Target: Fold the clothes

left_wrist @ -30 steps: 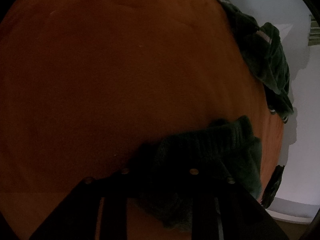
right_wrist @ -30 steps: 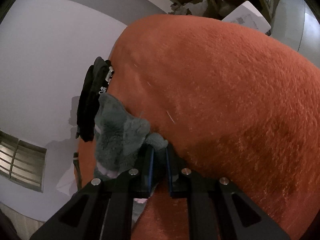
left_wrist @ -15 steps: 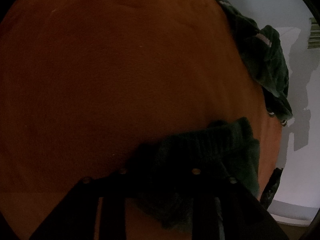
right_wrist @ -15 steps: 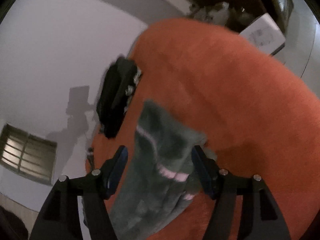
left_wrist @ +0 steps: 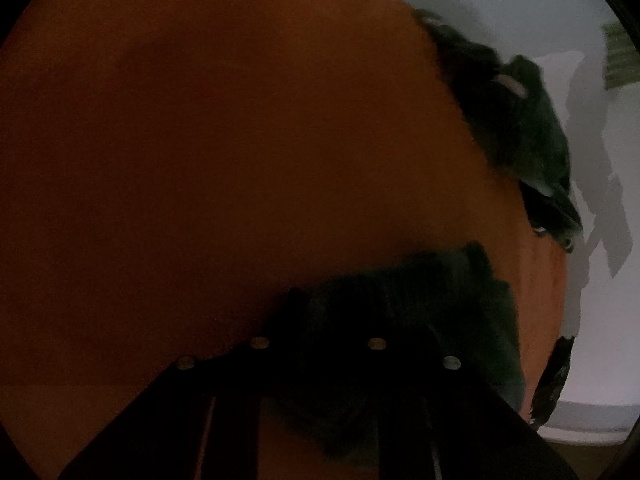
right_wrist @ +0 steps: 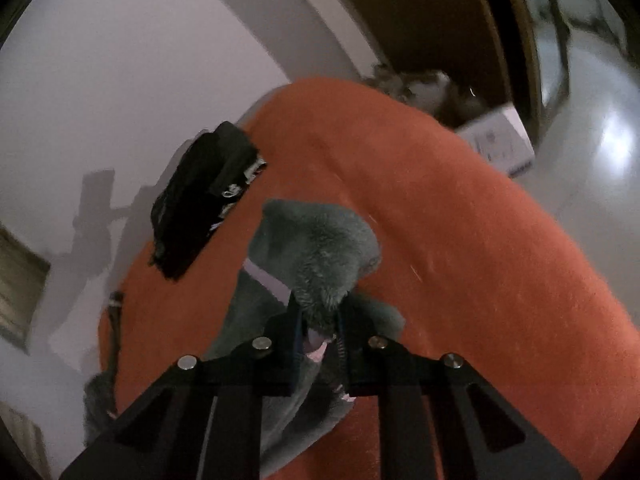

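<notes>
A fuzzy grey-green garment (right_wrist: 316, 252) with pale pink stripes lies on the orange blanket (right_wrist: 460, 240). My right gripper (right_wrist: 318, 320) is shut on a bunched fold of it, lifted off the blanket. In the dark left wrist view, my left gripper (left_wrist: 320, 320) sits in another part of the same dark garment (left_wrist: 424, 300); its fingertips are buried in cloth and shadow. The far end of the garment (left_wrist: 516, 120) rises at the blanket's right edge.
A folded black garment (right_wrist: 200, 196) lies at the blanket's far left edge by the white wall (right_wrist: 120, 60). A white box (right_wrist: 500, 144) and clutter sit beyond the blanket's far end. The orange blanket (left_wrist: 200, 140) spreads wide left of my left gripper.
My right gripper opened half a second ago, then shut again on a higher fold of the grey garment and lifted it. The left gripper has barely moved.
</notes>
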A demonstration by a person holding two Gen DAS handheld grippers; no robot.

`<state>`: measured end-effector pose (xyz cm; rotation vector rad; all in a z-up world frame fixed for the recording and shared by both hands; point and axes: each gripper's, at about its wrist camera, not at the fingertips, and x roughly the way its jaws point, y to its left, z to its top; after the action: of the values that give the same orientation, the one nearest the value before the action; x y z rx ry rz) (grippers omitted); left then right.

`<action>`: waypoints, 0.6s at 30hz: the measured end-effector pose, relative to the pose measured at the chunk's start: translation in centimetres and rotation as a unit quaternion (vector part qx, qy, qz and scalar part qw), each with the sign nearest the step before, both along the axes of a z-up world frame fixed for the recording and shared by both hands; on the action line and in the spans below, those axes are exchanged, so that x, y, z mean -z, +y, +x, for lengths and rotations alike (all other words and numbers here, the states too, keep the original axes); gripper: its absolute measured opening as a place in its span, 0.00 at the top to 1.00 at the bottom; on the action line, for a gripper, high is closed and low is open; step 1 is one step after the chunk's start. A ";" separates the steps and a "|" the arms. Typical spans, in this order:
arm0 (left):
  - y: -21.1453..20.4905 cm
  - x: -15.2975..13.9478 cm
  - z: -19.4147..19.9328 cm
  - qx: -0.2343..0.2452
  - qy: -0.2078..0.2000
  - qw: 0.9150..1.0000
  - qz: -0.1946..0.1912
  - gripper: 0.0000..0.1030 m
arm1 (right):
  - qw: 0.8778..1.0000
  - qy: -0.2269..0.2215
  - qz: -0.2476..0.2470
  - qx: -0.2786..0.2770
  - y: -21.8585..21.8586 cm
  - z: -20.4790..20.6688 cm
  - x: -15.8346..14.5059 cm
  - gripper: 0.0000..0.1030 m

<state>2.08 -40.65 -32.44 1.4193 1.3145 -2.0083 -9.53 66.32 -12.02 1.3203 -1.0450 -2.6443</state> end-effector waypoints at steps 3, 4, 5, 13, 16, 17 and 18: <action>0.0 -0.1 -0.3 0.002 -0.005 1.000 -0.001 0.84 | 0.999 -0.050 -0.003 0.000 -0.3 -1.6 2.9 0.87; 0.2 -0.3 -0.9 0.011 -0.009 1.000 -0.008 0.83 | 0.998 -0.055 0.000 0.000 -0.6 -1.9 3.2 0.87; 0.1 -0.5 -1.2 0.017 -0.011 1.000 -0.013 0.83 | 0.999 -0.053 -0.001 -0.003 -0.5 -1.9 3.3 0.87; -1.8 -0.8 -0.3 -0.004 -0.010 1.000 -0.012 0.84 | 0.996 -0.082 0.012 -0.011 -0.4 -1.5 3.9 0.82; -1.6 -2.2 -0.3 0.008 -0.014 0.999 -0.033 0.83 | 0.995 -0.098 0.004 -0.005 0.0 -1.2 4.0 0.74; -1.7 -2.9 -0.5 0.015 -0.017 0.999 -0.047 0.82 | 0.995 -0.089 0.030 -0.011 -0.5 -1.1 3.0 0.70; -1.8 -4.0 -0.6 0.023 -0.013 0.998 -0.062 0.81 | 0.995 -0.078 0.063 -0.018 -1.0 -0.9 1.7 0.64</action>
<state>1.50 -42.49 -28.49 1.4255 1.1356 -2.0547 -10.45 65.31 -13.76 1.5769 -0.8721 -2.6570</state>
